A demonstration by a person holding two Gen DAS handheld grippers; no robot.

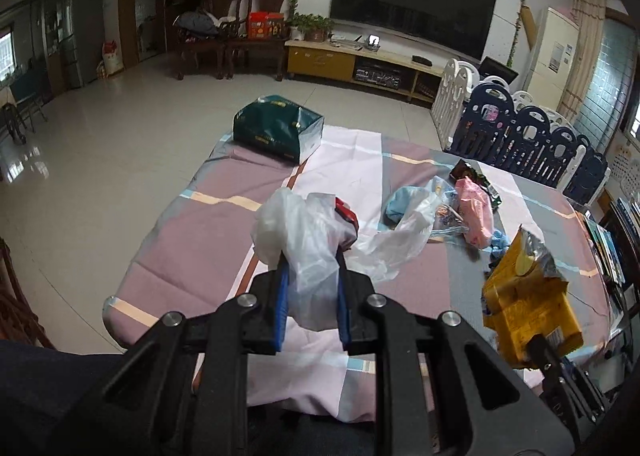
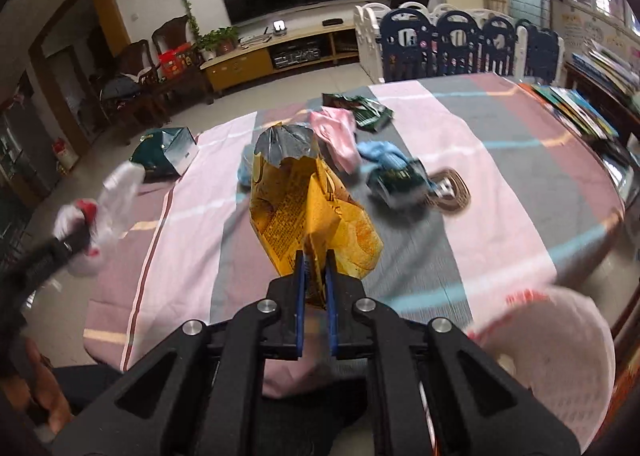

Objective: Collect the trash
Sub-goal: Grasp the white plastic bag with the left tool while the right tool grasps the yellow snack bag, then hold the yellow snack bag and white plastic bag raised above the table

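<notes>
In the left wrist view, the left gripper sits at lower centre, its 2 blue-padded jaws clamped on a crumpled translucent plastic bag with a red patch showing at its upper right. The bag is lifted above the striped tablecloth.

At the right edge of that view, the right gripper pinches a torn yellow snack bag. The right wrist view shows the same grip from behind: the jaws are closed tight on the yellow bag's lower corner, the bag rising to frame centre with its silver lining exposed at the torn top.

More trash lies on the cloth mid-frame in the left wrist view: a pink wrapper, a light blue crumpled piece and a dark green packet. A dark green box stands at the table's far left corner. In the right wrist view, a pale pink bag fills the lower right, blurred.
</notes>
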